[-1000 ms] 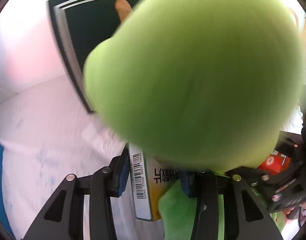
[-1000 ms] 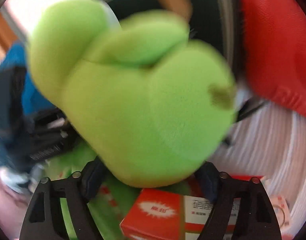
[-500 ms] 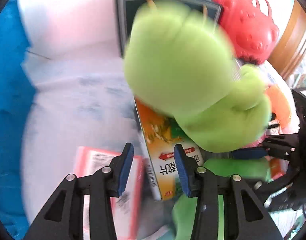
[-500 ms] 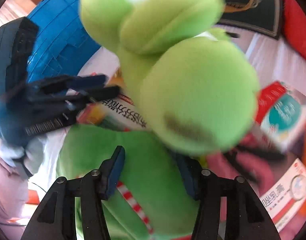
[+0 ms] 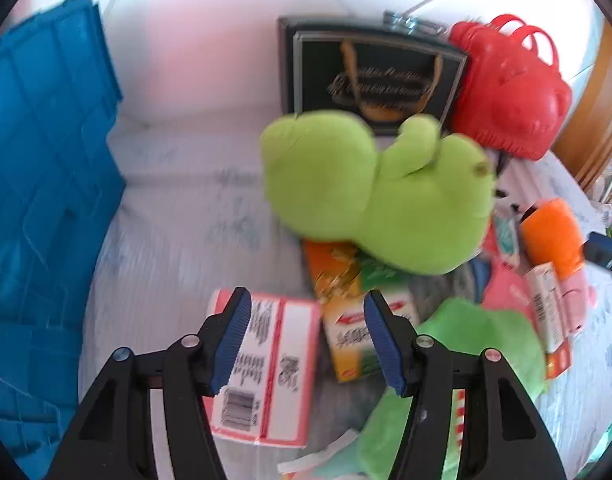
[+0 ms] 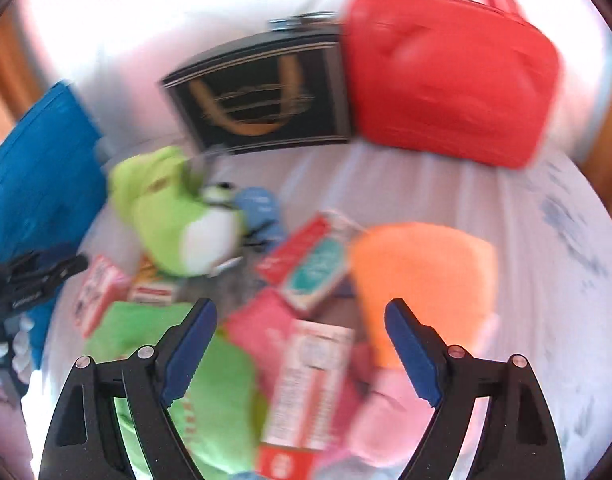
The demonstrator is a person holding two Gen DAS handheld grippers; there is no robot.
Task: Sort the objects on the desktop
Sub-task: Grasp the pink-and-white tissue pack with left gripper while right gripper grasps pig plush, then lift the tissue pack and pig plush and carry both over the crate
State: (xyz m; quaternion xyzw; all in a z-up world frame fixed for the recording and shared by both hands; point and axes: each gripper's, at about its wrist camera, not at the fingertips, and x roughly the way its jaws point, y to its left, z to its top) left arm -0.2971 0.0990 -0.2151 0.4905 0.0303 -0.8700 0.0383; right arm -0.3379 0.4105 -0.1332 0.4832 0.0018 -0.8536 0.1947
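2 grippers, left [image 5: 307,338] and right [image 6: 302,348], hang over the clutter, jaws opening with nothing between them. The green plush [image 5: 379,196] lies, it seems, on an orange box [image 5: 353,304] beside the black frame [image 5: 371,80].

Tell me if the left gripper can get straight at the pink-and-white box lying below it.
Probably yes. The left gripper hangs over the pink-and-white box, jaws opening with nothing between them. The box's top lies bare; the green plush toy sits further back, off it.

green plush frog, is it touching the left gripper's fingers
Apart. In the left wrist view the green plush frog lies beyond the opening left gripper, with boxes visible between them.
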